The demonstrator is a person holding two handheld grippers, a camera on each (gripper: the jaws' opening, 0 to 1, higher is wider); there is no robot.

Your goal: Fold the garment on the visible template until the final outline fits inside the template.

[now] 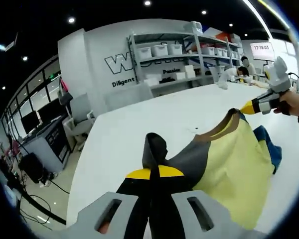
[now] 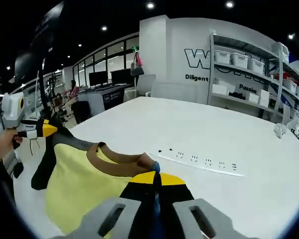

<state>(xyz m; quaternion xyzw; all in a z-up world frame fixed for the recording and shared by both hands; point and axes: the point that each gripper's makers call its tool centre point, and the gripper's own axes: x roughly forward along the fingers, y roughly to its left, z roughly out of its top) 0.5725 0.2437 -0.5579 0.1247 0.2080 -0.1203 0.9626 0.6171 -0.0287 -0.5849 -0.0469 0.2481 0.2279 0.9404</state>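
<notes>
Holding a yellow garment lifted above a white table, the left gripper pinches its grey shoulder between closed jaws, while the right gripper clamps the brown collar. A hand grips the right tool. Wall lettering reads "Diligent"; a screen shows "17:18:03".

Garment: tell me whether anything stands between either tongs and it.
Nothing does. The left tongs are already shut on a dark fold of the garment, and the right tongs are shut on its brown collar edge.
</notes>
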